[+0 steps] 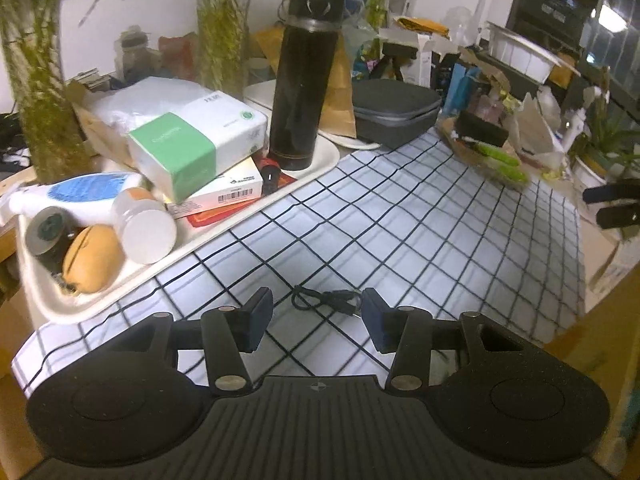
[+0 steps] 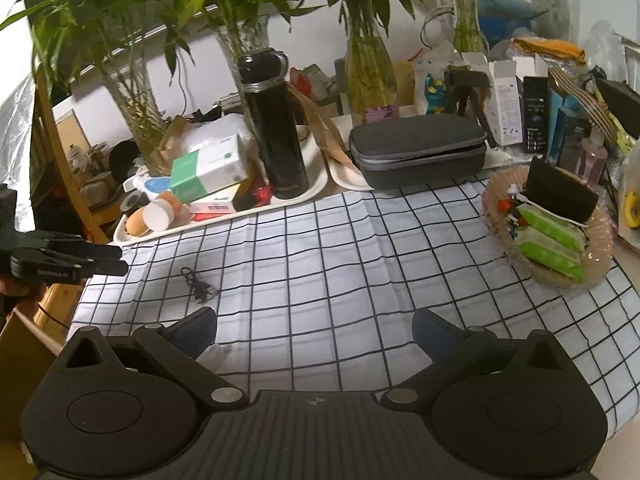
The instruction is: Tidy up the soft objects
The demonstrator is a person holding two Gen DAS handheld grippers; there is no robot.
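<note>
A round woven basket [image 2: 504,216] at the right of the checked tablecloth [image 2: 360,248] holds green soft packs [image 2: 550,240] and a dark sponge [image 2: 560,192]; it also shows in the left wrist view [image 1: 472,152]. A white-and-green tissue pack [image 1: 196,140] lies in the white tray [image 1: 248,208], also seen from the right [image 2: 208,168]. My left gripper [image 1: 318,316] is open and empty, low over a small black cable [image 1: 324,300]. My right gripper [image 2: 314,332] is open and empty above the cloth's front.
The tray also holds a black flask [image 1: 300,84], a white bottle [image 1: 142,224], a tan pouch [image 1: 92,258] and boxes. A grey zip case [image 2: 418,148] sits behind. Vases with plants [image 2: 368,64] and clutter line the back. The cloth hangs over the table's front edge.
</note>
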